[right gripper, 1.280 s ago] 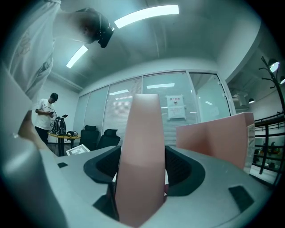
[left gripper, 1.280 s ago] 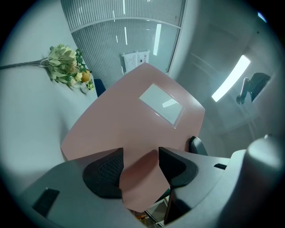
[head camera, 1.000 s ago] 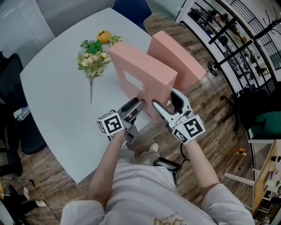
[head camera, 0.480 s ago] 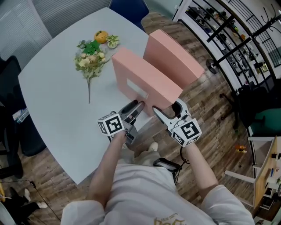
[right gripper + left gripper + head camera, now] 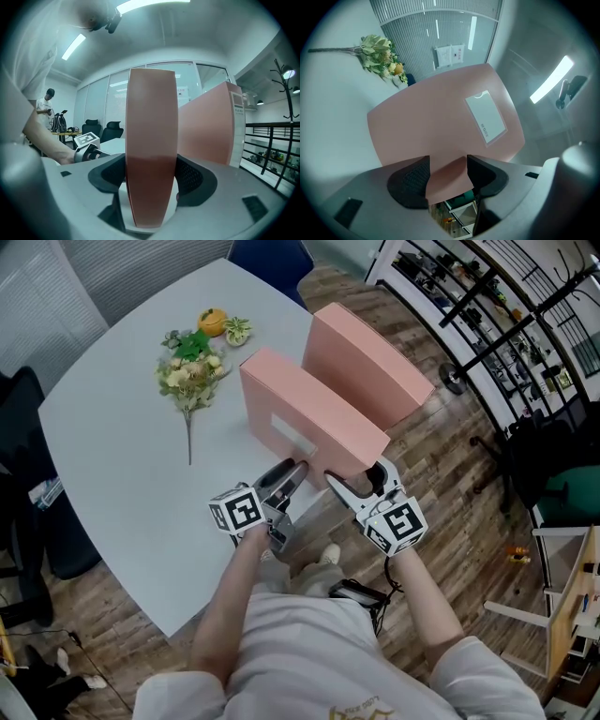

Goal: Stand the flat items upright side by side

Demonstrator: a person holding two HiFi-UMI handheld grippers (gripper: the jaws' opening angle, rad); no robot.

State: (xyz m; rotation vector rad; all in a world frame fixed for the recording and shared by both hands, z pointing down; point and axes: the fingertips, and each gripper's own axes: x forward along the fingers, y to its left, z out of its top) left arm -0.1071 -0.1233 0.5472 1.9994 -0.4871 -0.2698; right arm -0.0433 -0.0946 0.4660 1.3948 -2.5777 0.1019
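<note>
Lying well apart from the boxes on the pale worktop (image 5: pixel 112 474) are a spray of artificial flowers (image 5: pixel 190 371) and a small orange fruit (image 5: pixel 212 321). Both forearms reach forward side by side, the tools held about level. The left tool (image 5: pixel 292 468) and the right tool (image 5: pixel 354 474) each clamp the near end of the near pink box (image 5: pixel 309 418). It stands upright near the worktop's right edge, just beside the far pink box (image 5: pixel 366 357), also upright.
</note>
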